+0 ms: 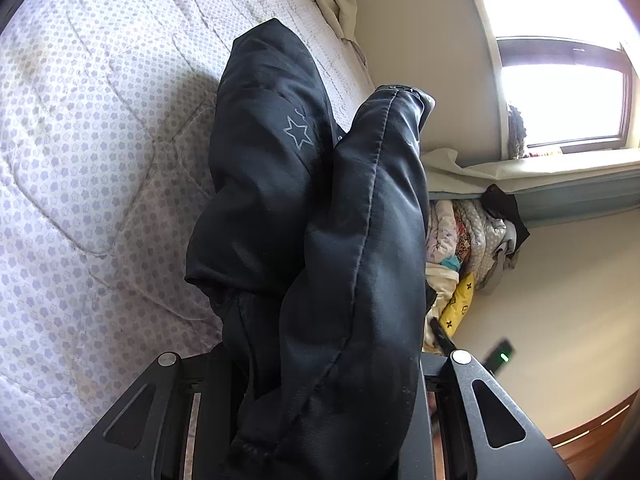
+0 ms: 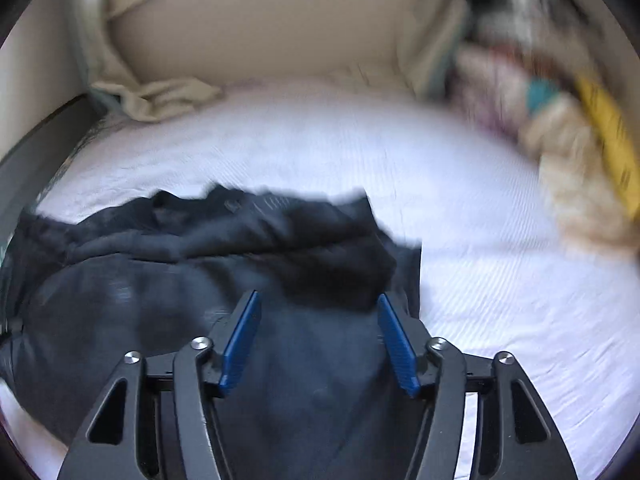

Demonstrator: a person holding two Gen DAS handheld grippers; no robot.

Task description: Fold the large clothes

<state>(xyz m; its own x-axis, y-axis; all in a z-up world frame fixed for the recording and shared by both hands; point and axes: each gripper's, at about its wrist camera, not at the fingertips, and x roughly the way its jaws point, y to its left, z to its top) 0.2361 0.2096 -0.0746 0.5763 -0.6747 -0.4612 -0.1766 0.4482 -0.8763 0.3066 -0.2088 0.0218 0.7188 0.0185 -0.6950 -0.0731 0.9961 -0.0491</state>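
Observation:
A large black padded garment (image 1: 280,160) with a grey star outline rises in thick folds from my left gripper (image 1: 320,384). That gripper is shut on a bunch of its fabric, which hides the fingertips. In the right wrist view the rest of the black garment (image 2: 160,272) lies crumpled on the white quilted mattress (image 2: 460,200). My right gripper (image 2: 318,300) hovers over it, open, its blue pads (image 2: 244,336) spread apart and not pressing on the cloth. This view is blurred.
The mattress (image 1: 100,140) stretches to the left of the lifted garment. A pile of coloured clothes (image 1: 464,240) with a yellow cushion (image 1: 460,304) sits against the wall under a window (image 1: 560,96). A beige cloth (image 2: 160,96) lies bunched at the bed's far corner.

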